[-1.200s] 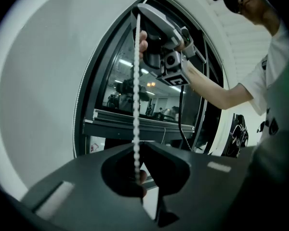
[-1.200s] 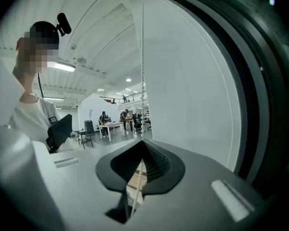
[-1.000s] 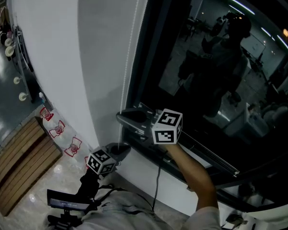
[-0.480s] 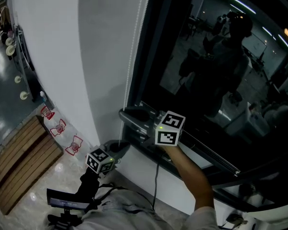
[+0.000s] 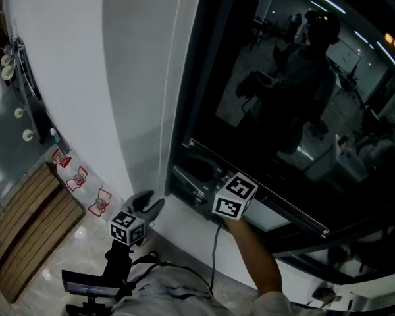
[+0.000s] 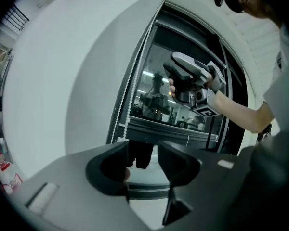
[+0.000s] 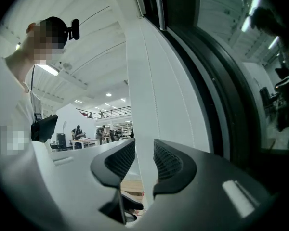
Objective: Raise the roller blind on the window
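From above, the roller blind's bead chain [image 5: 172, 84] hangs down the left edge of the dark window [image 5: 283, 110], against the white wall [image 5: 66, 78], with the left gripper [image 5: 149, 203] low beside it. Its own view shows jaws apart, holding nothing, the chain beyond them. The right gripper [image 7: 144, 160] has just been opening; its jaws stand wide, gripping nothing, white wall between them

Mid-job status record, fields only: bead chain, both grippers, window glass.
bead chain: hangs along the window frame's left edge, beside the white wall
right gripper: jaws have just been opening; now apart, pads pressing on nothing, chain not gripped
left gripper: jaws apart, nothing gripped
window glass: dark, reflecting the room
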Demonstrator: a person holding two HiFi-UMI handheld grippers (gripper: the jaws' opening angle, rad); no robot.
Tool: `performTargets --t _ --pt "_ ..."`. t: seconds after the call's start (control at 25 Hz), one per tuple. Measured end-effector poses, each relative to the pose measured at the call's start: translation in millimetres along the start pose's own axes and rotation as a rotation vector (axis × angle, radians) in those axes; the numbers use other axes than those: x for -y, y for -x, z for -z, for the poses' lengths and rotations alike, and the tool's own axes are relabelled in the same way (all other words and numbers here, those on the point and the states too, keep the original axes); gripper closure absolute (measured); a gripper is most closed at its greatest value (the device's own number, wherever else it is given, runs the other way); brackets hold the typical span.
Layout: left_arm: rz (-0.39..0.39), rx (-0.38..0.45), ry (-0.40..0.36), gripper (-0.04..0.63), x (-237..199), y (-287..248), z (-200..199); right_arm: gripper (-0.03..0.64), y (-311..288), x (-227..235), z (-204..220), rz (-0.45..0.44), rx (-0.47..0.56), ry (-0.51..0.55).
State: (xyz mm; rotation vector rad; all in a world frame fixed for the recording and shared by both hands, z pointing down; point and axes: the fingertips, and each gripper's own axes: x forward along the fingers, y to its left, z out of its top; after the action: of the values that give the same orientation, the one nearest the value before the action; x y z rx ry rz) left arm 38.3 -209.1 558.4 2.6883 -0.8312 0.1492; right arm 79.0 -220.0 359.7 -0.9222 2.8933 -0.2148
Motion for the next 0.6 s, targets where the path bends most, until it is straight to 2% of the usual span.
performTargets --t 0.2,0.32,0.48,0.6 --pt "0.025 -0.030 -0.038 0.508 4.8 3.6 12.4 0.538 36.6 5.1 29.5 0.201 0.044 -0.010" --pt "0.079 -0.049 -0.065 0.597 15.7 4.2 16.3 0.599 61.3 5.8 51.0 0.333 0.093 -0.066" --pt "0.168 -0.092 -0.062 0.597 28.2 2.9 29.0 0.615 82.8 -3.4 80.5 0.449 0.125 -0.125" --pt "0.207 -0.111 -0.071 0.597 36.9 0.7 33.5 0.615 92.0 -16.9 94.5 0.508 0.118 -0.122"
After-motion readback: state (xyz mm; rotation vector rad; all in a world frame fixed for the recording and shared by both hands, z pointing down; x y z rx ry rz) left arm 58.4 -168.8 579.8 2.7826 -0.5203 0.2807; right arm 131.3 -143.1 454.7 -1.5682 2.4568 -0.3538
